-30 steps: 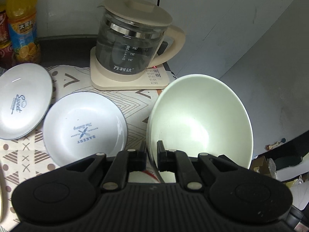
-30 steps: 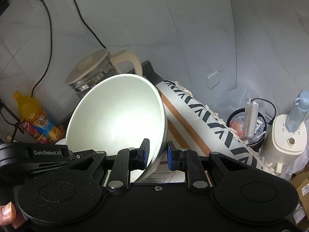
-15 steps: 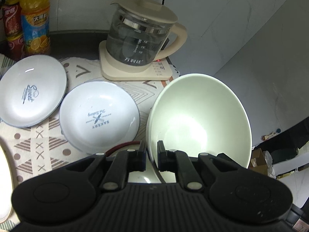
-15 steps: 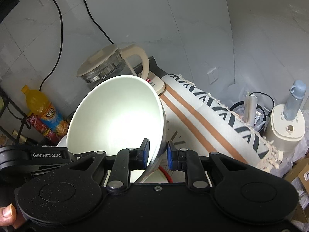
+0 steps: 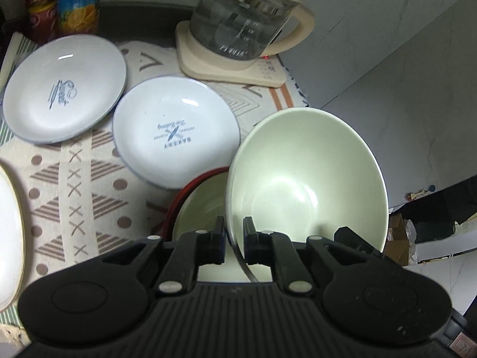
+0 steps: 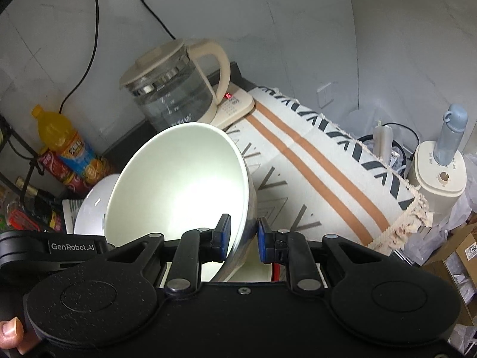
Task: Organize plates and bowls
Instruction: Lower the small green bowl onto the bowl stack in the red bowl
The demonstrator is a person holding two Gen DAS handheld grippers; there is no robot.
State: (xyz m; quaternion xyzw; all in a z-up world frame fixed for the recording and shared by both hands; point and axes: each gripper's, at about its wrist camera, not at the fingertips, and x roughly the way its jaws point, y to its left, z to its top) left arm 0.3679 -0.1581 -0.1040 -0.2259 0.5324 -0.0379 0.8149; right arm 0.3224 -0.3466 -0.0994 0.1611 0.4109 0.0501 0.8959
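Both grippers hold one pale green bowl (image 5: 310,176) by its rim, tilted. My left gripper (image 5: 233,237) is shut on its near rim. My right gripper (image 6: 241,238) is shut on the opposite rim of the same bowl (image 6: 182,185). Under it stands a red-rimmed bowl (image 5: 199,203) with a pale inside. Two white plates with blue print lie on the patterned cloth: the "Bakery" plate (image 5: 176,132) and the "Sweet" plate (image 5: 64,88). The left gripper's body (image 6: 56,246) shows in the right wrist view.
A glass kettle (image 5: 241,21) on its beige base stands behind the plates. A juice bottle (image 5: 79,0) and a red can (image 5: 40,9) stand at the back left. A gold-rimmed plate (image 5: 9,238) lies at the left edge. The table's right edge (image 6: 396,208) drops off beside a white appliance (image 6: 438,179).
Both grippers have lowered the green bowl toward the table. The red-rimmed bowl has come into view beneath it. The plates and kettle now look closer.
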